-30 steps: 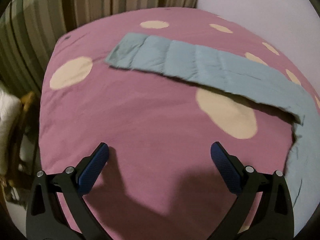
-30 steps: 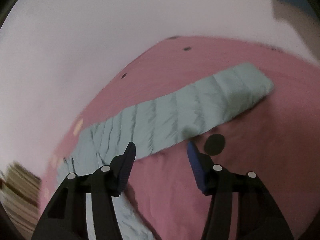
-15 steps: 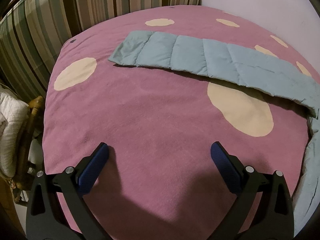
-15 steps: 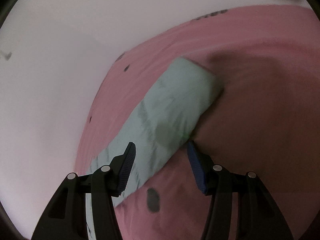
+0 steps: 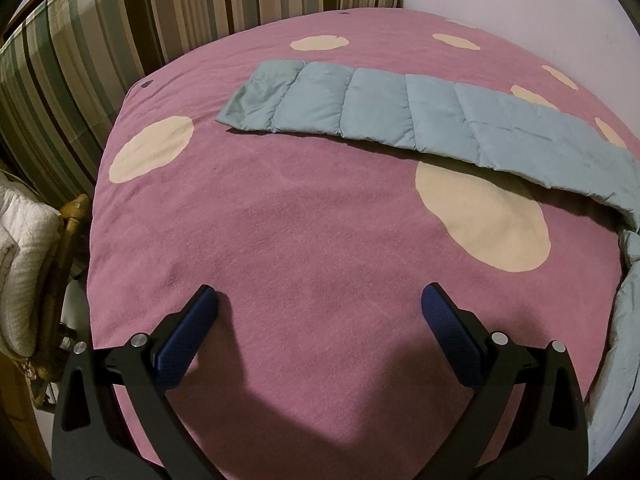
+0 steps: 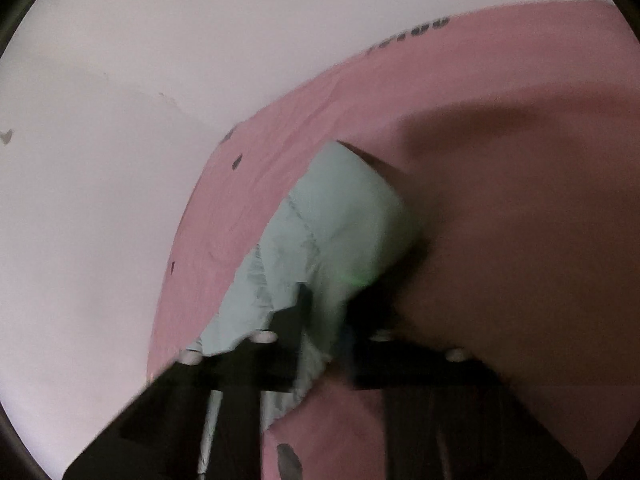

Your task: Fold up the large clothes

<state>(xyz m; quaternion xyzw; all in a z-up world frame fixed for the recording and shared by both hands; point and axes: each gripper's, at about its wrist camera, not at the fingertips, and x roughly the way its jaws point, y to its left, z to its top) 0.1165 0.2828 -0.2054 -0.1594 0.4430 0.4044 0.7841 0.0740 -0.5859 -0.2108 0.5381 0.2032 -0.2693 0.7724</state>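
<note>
A pale blue quilted garment (image 5: 420,120) lies as a long strip across the far half of a pink bedspread (image 5: 300,232) with cream spots; its right end runs off the picture's edge. My left gripper (image 5: 318,304) hovers open over bare bedspread near the front edge, well short of the garment. In the blurred right wrist view the same garment (image 6: 344,224) runs between the fingers of my right gripper (image 6: 326,312), whose jaws have come together on the cloth.
A striped headboard or cushion (image 5: 120,40) stands behind the bed on the left. A white quilted bundle on a wooden chair (image 5: 28,264) sits off the bed's left edge. A pale wall (image 6: 100,160) borders the bed's far side.
My right gripper swung down over the garment's strip and its jaws went from open to closed on the cloth. The left gripper stayed open, its view tilting slightly.
</note>
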